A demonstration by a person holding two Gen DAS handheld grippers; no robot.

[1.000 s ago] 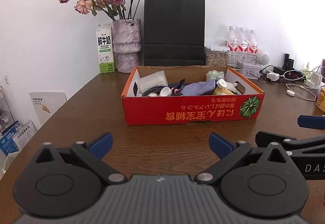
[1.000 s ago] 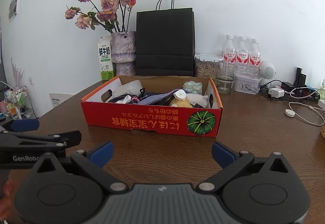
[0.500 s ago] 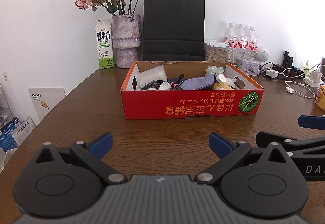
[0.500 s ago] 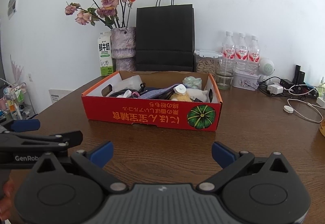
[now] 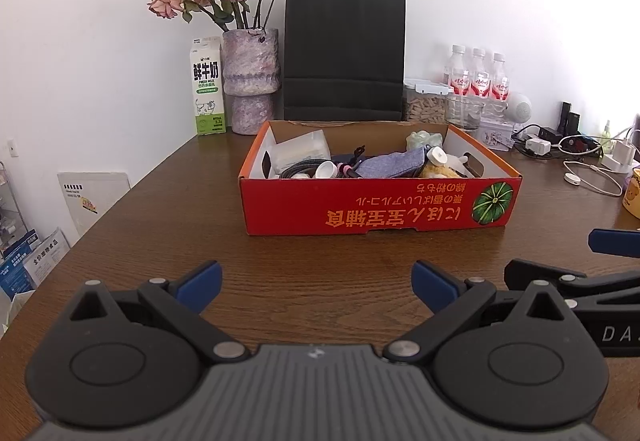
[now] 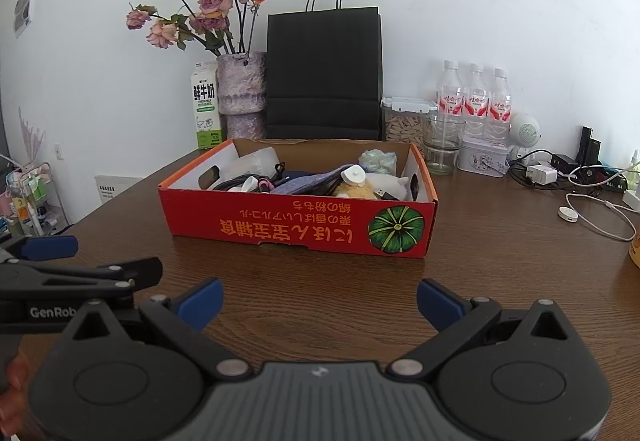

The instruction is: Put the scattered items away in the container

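A red cardboard box (image 5: 376,207) (image 6: 296,227) with a pumpkin picture stands on the brown table. Inside lie several items: a grey-blue cloth pouch (image 5: 390,165), black cables (image 5: 300,169), a clear plastic case (image 5: 300,151), a white cap (image 6: 354,173) and a yellow plush (image 6: 354,191). My left gripper (image 5: 316,287) hovers open over bare wood in front of the box, nothing between its blue pads. My right gripper (image 6: 318,301) is likewise open and empty, a little nearer the box's right half. Each gripper shows at the edge of the other's view.
Behind the box stand a black paper bag (image 5: 344,57), a vase of dried roses (image 5: 250,81), a milk carton (image 5: 207,85), three water bottles (image 6: 474,99) and jars. Chargers and white cables (image 6: 592,209) lie at the far right. The table edge curves at left.
Both grippers have drawn back slightly and risen, so the box sits lower and a bit farther in both views. The jaws stay open and empty.
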